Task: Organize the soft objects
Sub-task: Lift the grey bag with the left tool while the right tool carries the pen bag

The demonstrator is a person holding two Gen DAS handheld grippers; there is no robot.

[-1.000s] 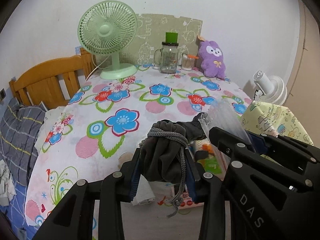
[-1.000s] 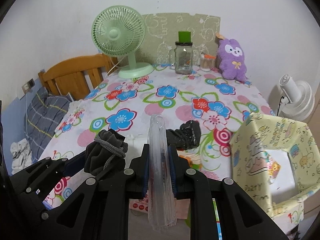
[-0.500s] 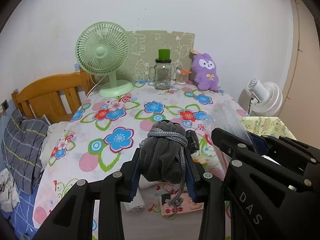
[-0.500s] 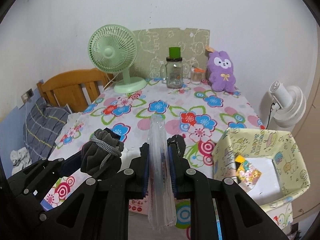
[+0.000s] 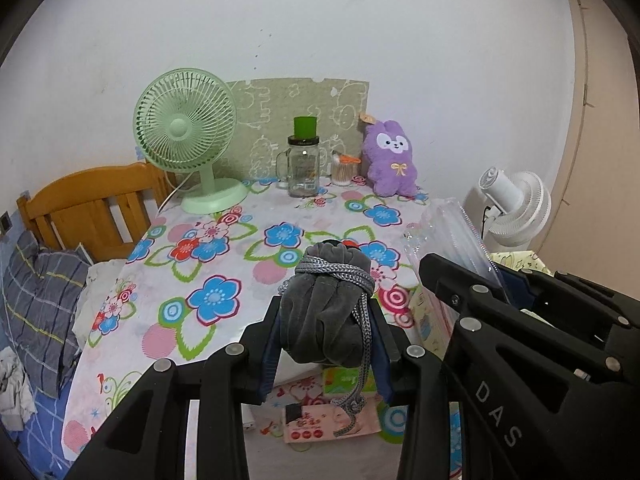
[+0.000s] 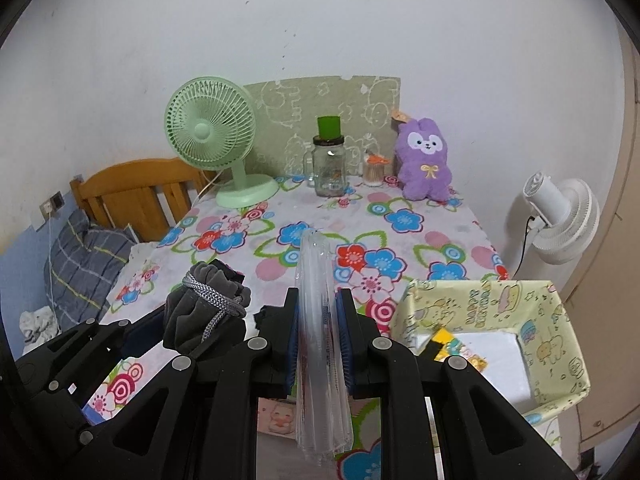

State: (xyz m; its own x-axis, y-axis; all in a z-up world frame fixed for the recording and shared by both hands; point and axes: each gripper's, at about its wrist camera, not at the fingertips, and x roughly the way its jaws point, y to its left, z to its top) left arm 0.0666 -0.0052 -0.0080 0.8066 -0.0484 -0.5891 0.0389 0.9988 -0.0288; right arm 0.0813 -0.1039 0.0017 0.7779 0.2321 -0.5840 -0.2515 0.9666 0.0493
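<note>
- My left gripper [image 5: 326, 336] is clamped on the pouch [image 5: 324, 312]; its dangling cord [image 5: 352, 400] could snag.
- My right gripper [image 6: 318, 346] pinches the plastic pack [image 6: 320, 340]; it may slide out before the box [image 6: 560, 320].

- The desk fan [image 6: 210, 136], glass jar [image 6: 329, 168], toothpick holder [image 6: 374, 171] and plush rabbit [image 6: 425, 160] stand left to right along the table's [image 6: 440, 236] far edge, before a board [image 6: 320, 108] leaning on the wall.
- A box [image 6: 492, 308] sits at the table's right near corner.
- A standing fan [image 6: 560, 216] is right of the table.
- A wooden headboard [image 6: 132, 188] and pillow [image 6: 80, 256] lie left of it.
</note>
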